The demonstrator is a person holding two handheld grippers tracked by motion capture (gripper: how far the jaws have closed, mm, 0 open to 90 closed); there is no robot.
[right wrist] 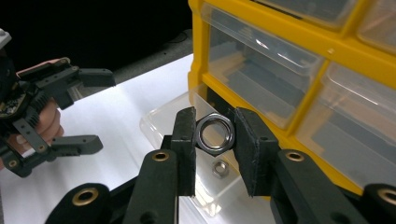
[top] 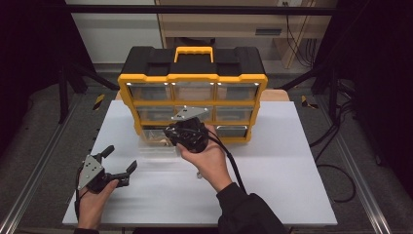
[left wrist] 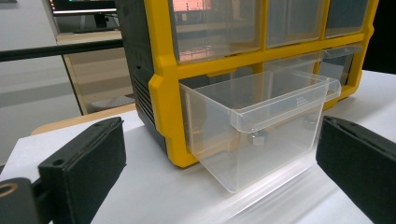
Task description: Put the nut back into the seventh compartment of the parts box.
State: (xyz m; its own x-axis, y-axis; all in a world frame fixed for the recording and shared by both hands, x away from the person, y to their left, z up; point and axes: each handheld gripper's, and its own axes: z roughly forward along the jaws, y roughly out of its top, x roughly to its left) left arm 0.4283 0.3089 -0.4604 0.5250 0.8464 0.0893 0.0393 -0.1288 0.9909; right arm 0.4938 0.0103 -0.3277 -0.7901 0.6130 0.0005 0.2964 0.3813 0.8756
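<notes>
Over open drawer [right wrist: 170, 123] near tabletop's far edge, right gripper [right wrist: 214, 133] clamping nut [right wrist: 214, 133]; left gripper [top: 118, 159] gaping wide, holding nothing, near left edge.

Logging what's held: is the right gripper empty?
No, the right gripper is shut on a hex nut, held above the open drawer.

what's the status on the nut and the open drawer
Right gripper shut on hex nut, above open clear drawer. Left gripper open, idle on table. One small nut in drawer; nothing blocking.
</notes>
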